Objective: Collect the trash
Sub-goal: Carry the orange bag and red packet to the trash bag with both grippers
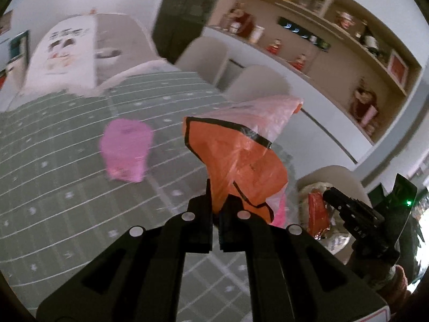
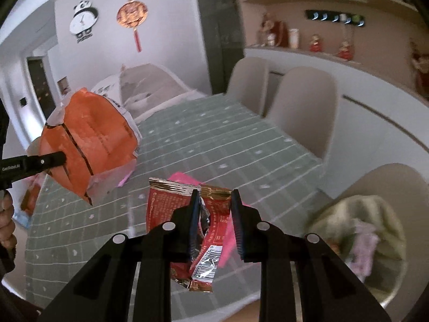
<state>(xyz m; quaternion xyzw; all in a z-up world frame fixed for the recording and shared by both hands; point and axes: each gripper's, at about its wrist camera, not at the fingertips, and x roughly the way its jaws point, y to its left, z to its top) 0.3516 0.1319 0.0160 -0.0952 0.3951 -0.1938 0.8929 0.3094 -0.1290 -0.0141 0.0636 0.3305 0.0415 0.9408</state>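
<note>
My left gripper [image 1: 217, 197] is shut on an orange plastic bag [image 1: 236, 155] with black stripes and holds it above the green checked tablecloth [image 1: 67, 177]. The same bag [image 2: 88, 139] shows at the left of the right wrist view, pinched by the left gripper's fingers [image 2: 51, 159]. My right gripper [image 2: 214, 196] holds a red snack wrapper [image 2: 206, 241] with a barcode between its jaws, which stand partly apart around it. That wrapper [image 1: 317, 214] and the right gripper's fingers [image 1: 348, 206] show at the right of the left wrist view. A pink wrapper [image 1: 126, 150] lies on the table.
Another pink piece [image 2: 185, 179] lies on the cloth behind the red wrapper. Beige chairs [image 2: 303, 102] stand along the table's right side. A chair at the lower right holds crumpled cloth [image 2: 359, 228]. Wall shelves [image 1: 308, 26] carry figurines and jars.
</note>
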